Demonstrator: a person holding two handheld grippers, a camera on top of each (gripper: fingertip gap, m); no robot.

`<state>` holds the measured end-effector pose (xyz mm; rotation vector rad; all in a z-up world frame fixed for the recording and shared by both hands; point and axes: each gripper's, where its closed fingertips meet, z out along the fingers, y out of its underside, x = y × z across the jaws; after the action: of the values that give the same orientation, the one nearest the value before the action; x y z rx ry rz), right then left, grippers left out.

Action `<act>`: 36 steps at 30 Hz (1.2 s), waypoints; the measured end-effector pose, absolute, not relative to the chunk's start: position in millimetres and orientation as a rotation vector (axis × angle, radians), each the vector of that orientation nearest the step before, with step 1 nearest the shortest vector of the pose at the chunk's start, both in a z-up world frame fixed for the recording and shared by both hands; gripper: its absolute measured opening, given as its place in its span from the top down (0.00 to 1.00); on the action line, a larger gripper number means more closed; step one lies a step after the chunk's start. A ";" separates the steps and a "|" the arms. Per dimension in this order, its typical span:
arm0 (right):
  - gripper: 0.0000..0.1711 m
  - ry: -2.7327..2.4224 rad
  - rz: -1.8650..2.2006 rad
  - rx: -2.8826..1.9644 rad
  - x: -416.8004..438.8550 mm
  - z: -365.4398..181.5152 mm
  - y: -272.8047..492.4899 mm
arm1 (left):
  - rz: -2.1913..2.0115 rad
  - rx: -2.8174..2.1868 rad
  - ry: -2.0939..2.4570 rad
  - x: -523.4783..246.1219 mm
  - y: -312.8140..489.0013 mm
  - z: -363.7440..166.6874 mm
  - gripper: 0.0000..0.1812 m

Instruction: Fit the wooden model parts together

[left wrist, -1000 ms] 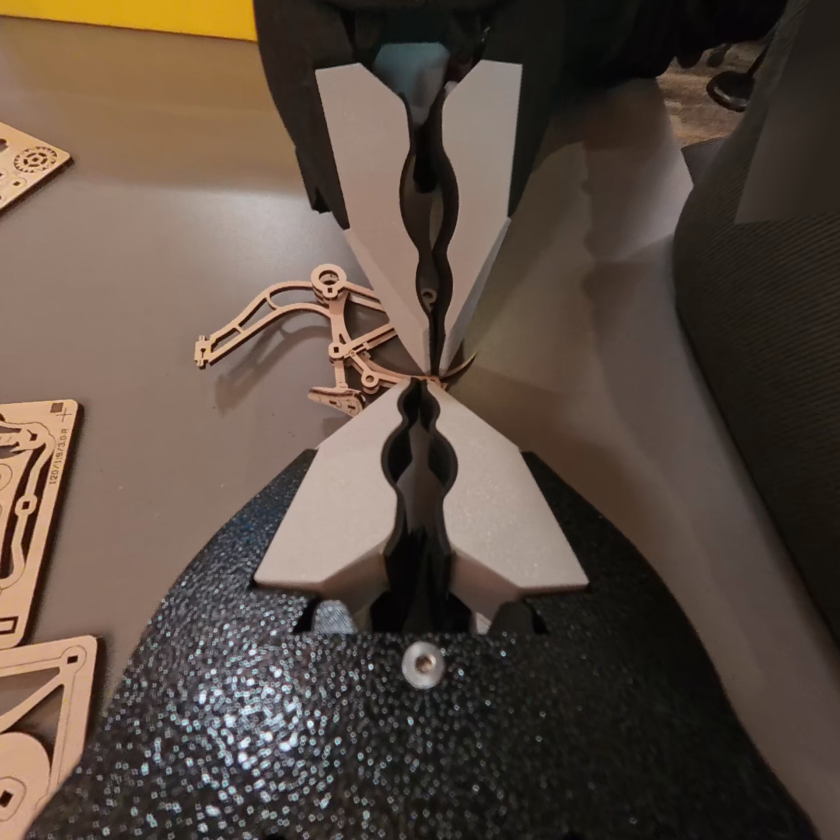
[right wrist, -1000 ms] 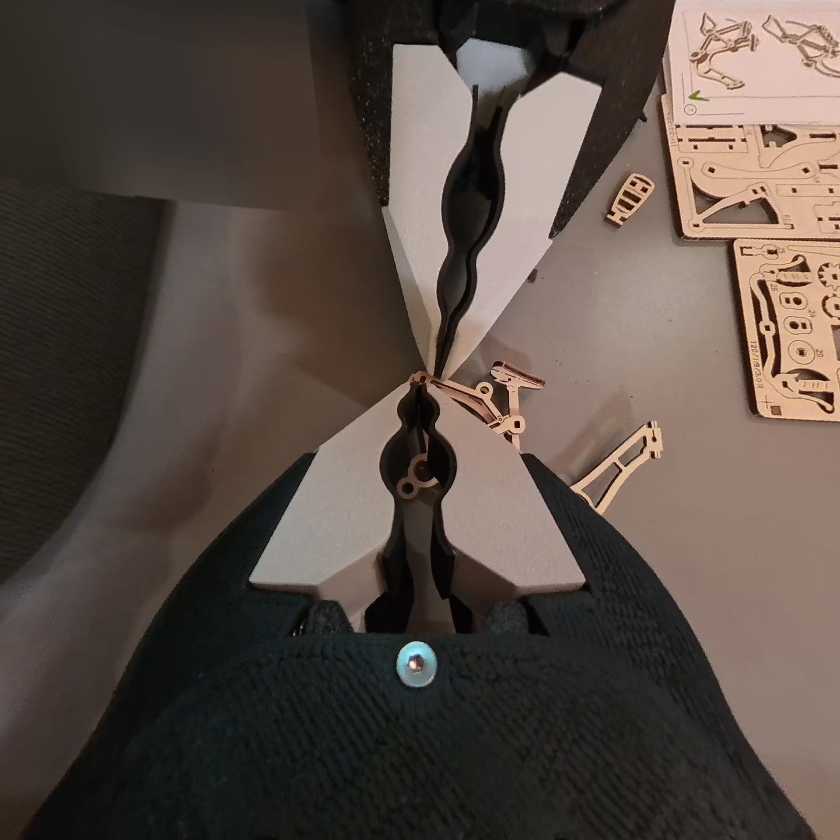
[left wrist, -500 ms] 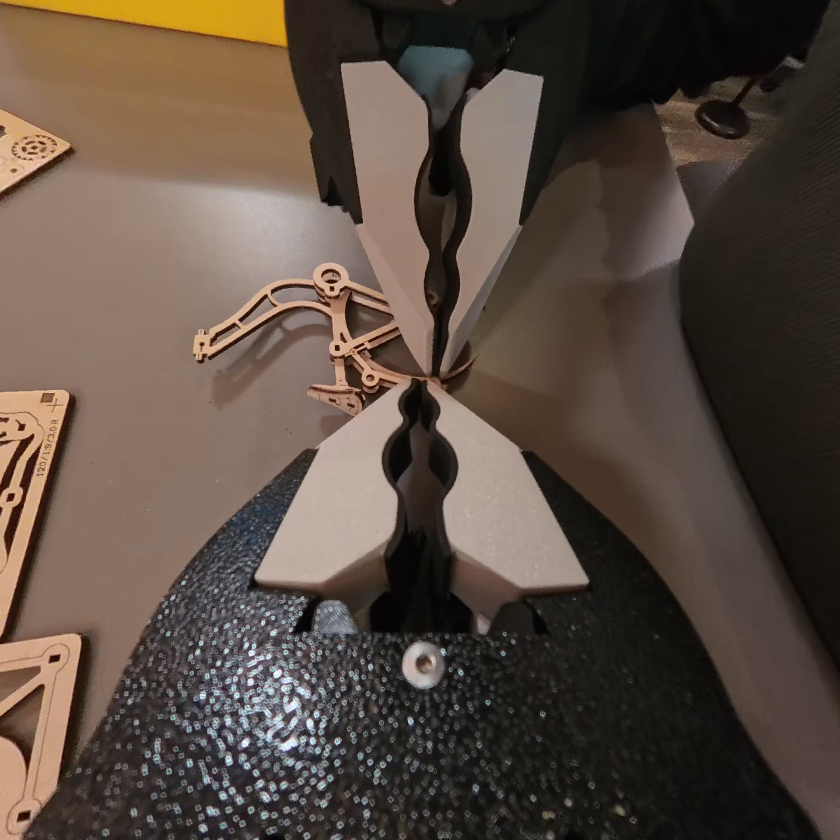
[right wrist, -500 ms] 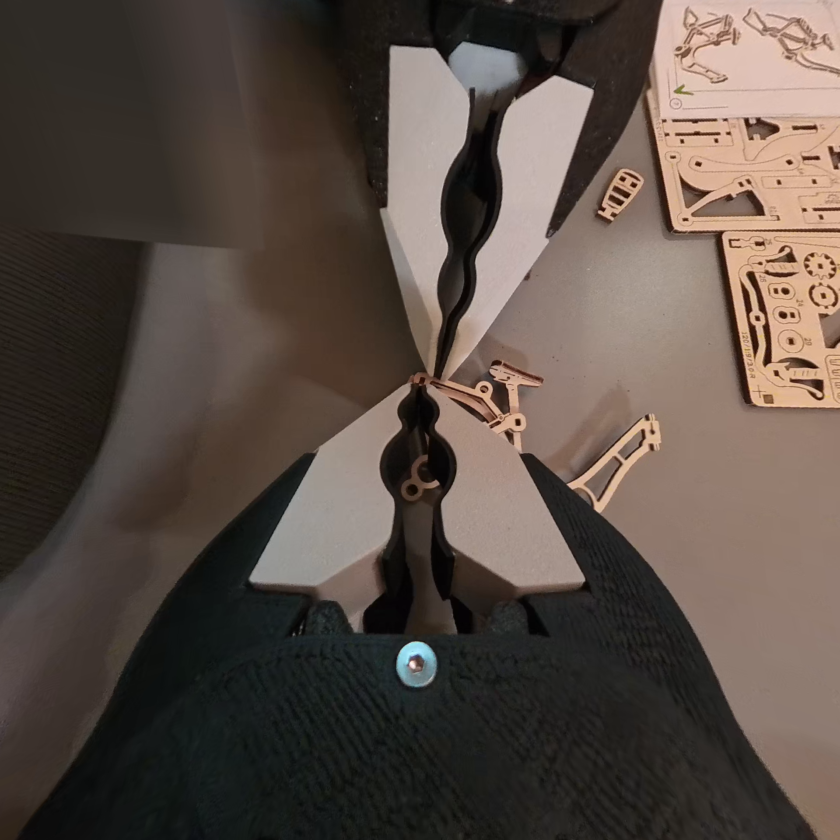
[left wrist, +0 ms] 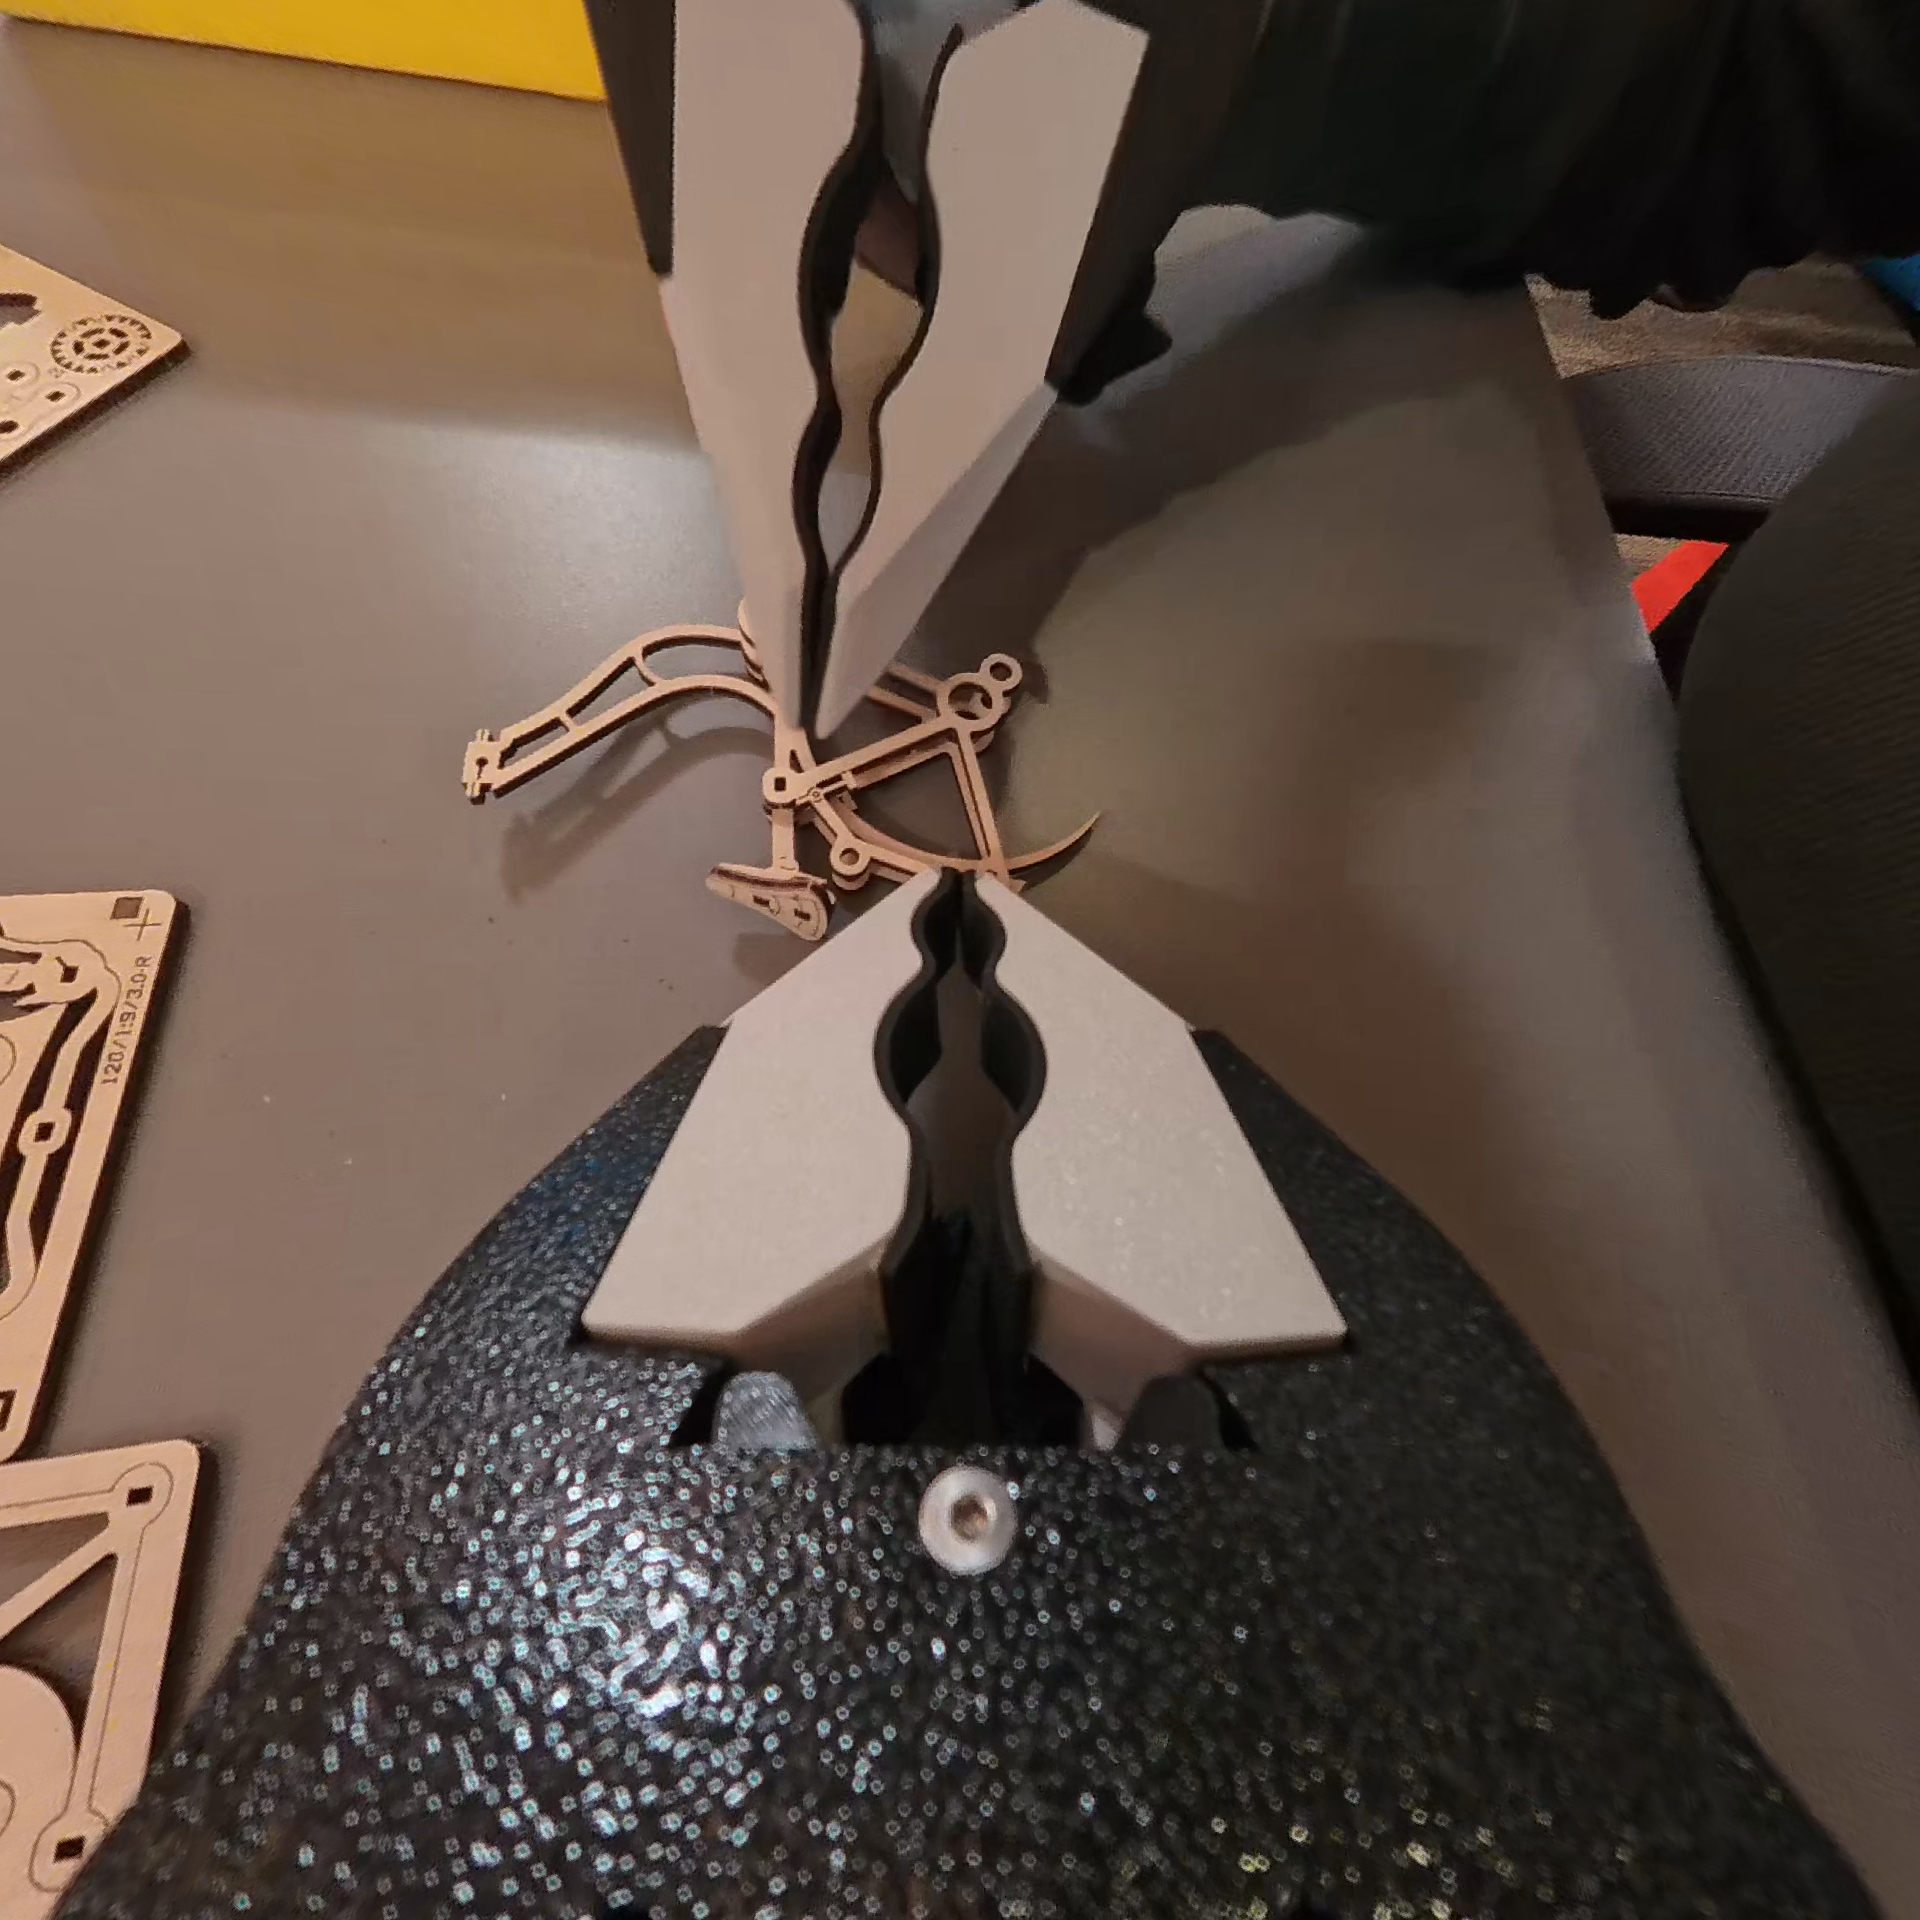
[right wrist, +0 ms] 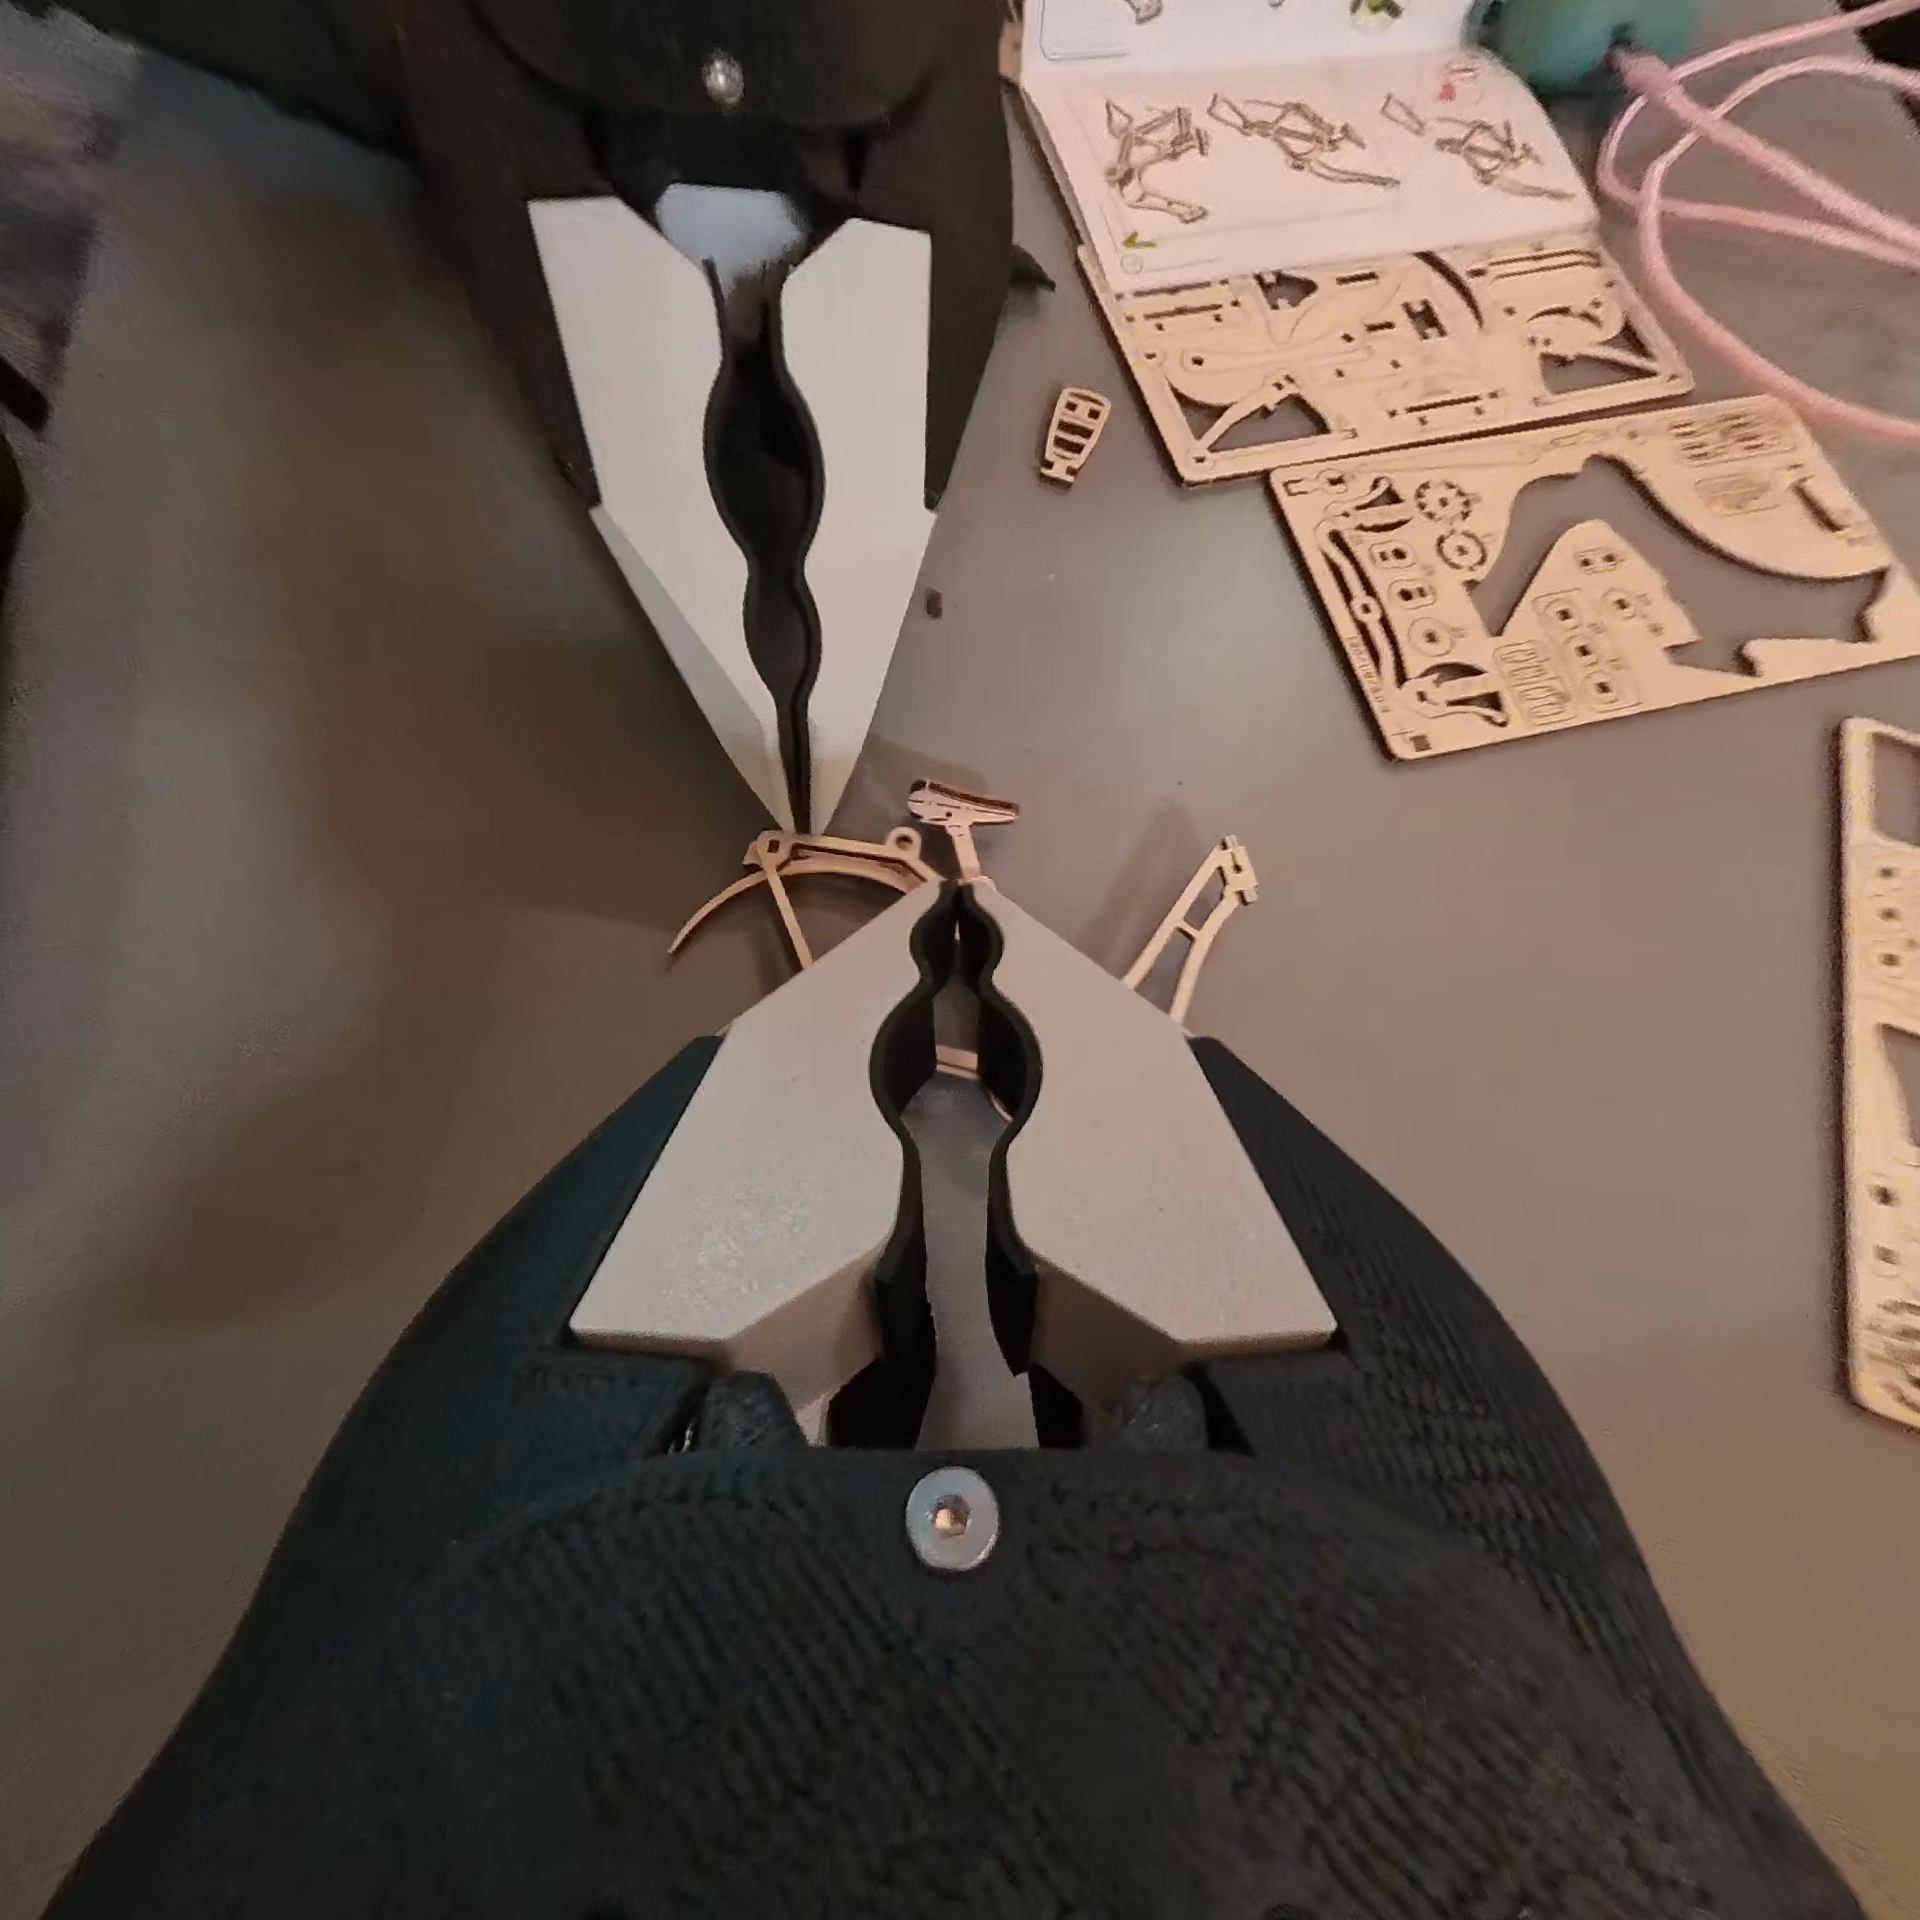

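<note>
The wooden model (left wrist: 774, 896) is a thin bicycle-like frame with a saddle, a curved fender and a long fork arm (left wrist: 582, 717), over the grey table (left wrist: 312, 520). My left gripper (left wrist: 956, 883) is shut on its rear end by the fender. My right gripper (left wrist: 810, 722) comes down from above and is shut on the frame near the seat post. In the right wrist view, my right gripper (right wrist: 956, 888) has the saddle (right wrist: 961, 807) just beyond its tips. The left gripper (right wrist: 800, 816) pinches the frame's far end. The fork arm (right wrist: 1195, 914) sticks out right.
Laser-cut wooden part sheets lie at the left (left wrist: 83, 1091) and at the right (right wrist: 1558, 582) (right wrist: 1403, 353) (right wrist: 1881, 1039). An open instruction booklet (right wrist: 1299, 135), a small loose wooden piece (right wrist: 1070, 436) and a pink cable (right wrist: 1766, 208) lie beyond. A dark chair (left wrist: 1818, 831) stands beside the table. Only a small space, under 4 cm, lies between the two pairs of fingers. The left tips stand about 12 cm off the small loose wooden piece (right wrist: 1070, 436).
The grippers stood tip to tip; now they are apart, with more of the frame showing between them. The ring part that sat between my right pads is now in the open.
</note>
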<state>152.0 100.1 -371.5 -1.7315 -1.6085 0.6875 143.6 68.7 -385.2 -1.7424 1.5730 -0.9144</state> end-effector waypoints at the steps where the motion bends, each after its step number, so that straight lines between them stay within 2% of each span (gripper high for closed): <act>1: 1.00 -1.596 0.738 -1.743 149.9 -373.2 98.5 | -0.909 -1.739 1.574 143.7 68.7 -385.1 1.00; 22: 1.00 -1.573 0.726 -1.769 148.5 -381.4 102.2 | -0.936 -1.752 1.573 145.1 68.3 -385.3 1.00; 29: 1.00 -1.452 0.841 -1.736 152.0 -355.2 110.4 | -0.975 -1.781 1.561 145.1 69.0 -385.4 1.00; 33: 1.00 -1.568 0.806 -1.791 148.9 -380.1 100.4 | -1.002 -1.798 1.556 145.0 69.2 -385.4 1.00; 36: 1.00 -1.560 0.814 -1.795 148.5 -378.7 101.0 | -0.990 -1.793 1.557 145.0 69.5 -385.6 1.00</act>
<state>148.5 101.0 -378.7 -1.7952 -1.5602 0.8135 145.0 69.5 -385.6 -1.7926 1.5571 -0.9902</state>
